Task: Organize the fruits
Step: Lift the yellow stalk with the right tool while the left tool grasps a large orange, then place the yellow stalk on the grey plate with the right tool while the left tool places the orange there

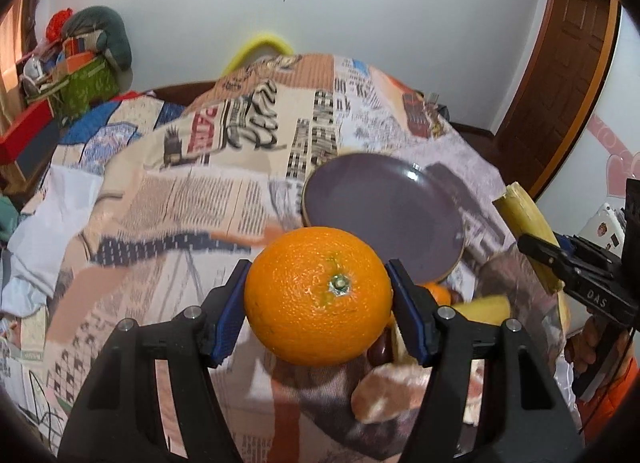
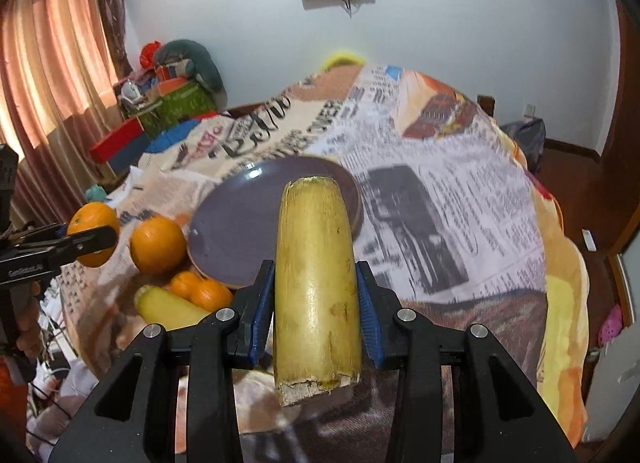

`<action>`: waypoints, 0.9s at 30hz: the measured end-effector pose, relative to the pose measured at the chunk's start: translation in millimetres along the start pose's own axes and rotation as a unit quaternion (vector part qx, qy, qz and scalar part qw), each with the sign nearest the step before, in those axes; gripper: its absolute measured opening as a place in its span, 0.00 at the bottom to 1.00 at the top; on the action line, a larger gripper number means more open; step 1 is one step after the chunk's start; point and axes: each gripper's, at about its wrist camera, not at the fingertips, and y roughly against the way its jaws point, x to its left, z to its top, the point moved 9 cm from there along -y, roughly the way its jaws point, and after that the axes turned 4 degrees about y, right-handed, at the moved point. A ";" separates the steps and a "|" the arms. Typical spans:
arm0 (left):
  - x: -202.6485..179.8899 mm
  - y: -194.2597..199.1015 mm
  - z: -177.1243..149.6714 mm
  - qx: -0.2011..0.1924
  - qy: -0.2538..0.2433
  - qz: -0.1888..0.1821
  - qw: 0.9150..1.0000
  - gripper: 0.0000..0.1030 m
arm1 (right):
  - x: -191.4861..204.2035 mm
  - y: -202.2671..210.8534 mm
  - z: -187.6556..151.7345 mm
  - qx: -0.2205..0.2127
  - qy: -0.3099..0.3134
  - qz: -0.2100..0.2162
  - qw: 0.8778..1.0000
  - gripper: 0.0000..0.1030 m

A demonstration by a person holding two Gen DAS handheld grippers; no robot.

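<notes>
Left wrist view: left gripper (image 1: 318, 295) pinches a large orange (image 1: 318, 295) between its blue pads (image 1: 234, 305), stem end facing the camera, held above the bedspread (image 1: 160, 203). "DAS" reads on the right gripper's body at the frame's right edge. Bedspread has a newspaper print; most text is blurred.

Right wrist view: right gripper (image 2: 316, 305) clamps a pale yellow cane segment (image 2: 316, 287), long axis running along the fingers, far cut end over the purple plate (image 2: 236, 231), ragged end towards the camera. "Retro" is legible on the bedspread. Loose fruit sits left of the plate: another orange (image 2: 158, 238), small mandarins (image 2: 200, 289), a second cane piece (image 2: 168, 307).
</notes>
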 end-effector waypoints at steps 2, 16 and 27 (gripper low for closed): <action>-2.9 1.2 7.8 -0.007 -0.003 -0.003 1.000 0.64 | 2.8 1.3 6.0 -0.009 0.003 -0.001 1.000 0.34; -22.3 -26.0 58.6 -0.027 -0.023 -0.020 0.999 0.64 | 3.6 -15.7 47.2 -0.042 0.009 -0.002 0.999 0.34; -23.9 -77.4 80.3 -0.002 -0.027 -0.024 0.999 0.64 | 1.2 -59.4 65.6 -0.027 0.018 0.001 0.999 0.35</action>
